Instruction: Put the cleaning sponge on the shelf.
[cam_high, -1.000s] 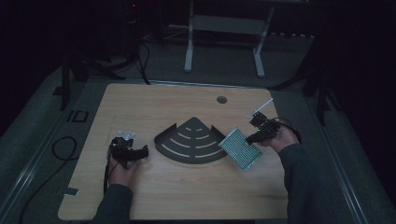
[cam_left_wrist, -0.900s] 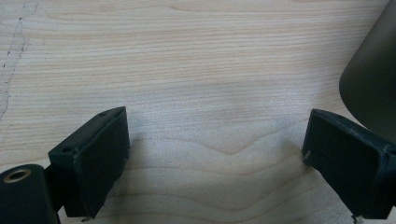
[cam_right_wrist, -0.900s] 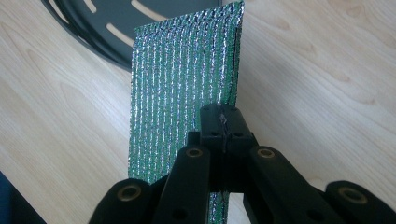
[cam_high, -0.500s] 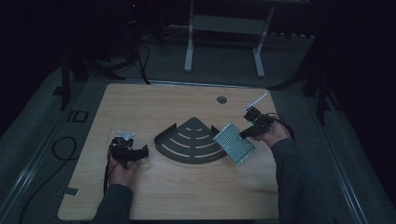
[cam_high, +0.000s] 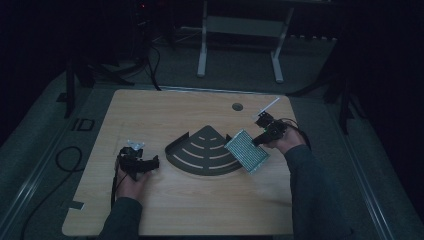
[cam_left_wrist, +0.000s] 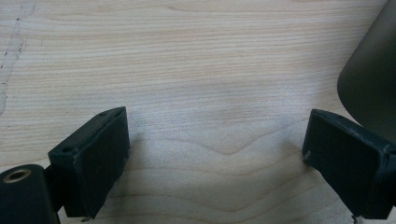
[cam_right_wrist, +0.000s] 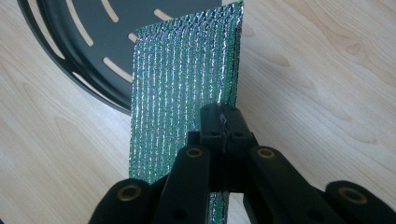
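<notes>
Right gripper (cam_high: 260, 139) clamped tight on a shiny green ribbed sheet (cam_high: 246, 150), at the fan-shaped dark tray's (cam_high: 202, 157) three o'clock edge, left gripper (cam_high: 152, 162) gaping wide and empty at its nine o'clock

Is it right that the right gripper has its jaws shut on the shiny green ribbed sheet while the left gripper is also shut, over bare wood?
Not quite. The right gripper is shut on the shiny green ribbed sheet, but the left gripper is open: the left gripper view shows its jaws standing wide apart over the bare wooden table.
</notes>
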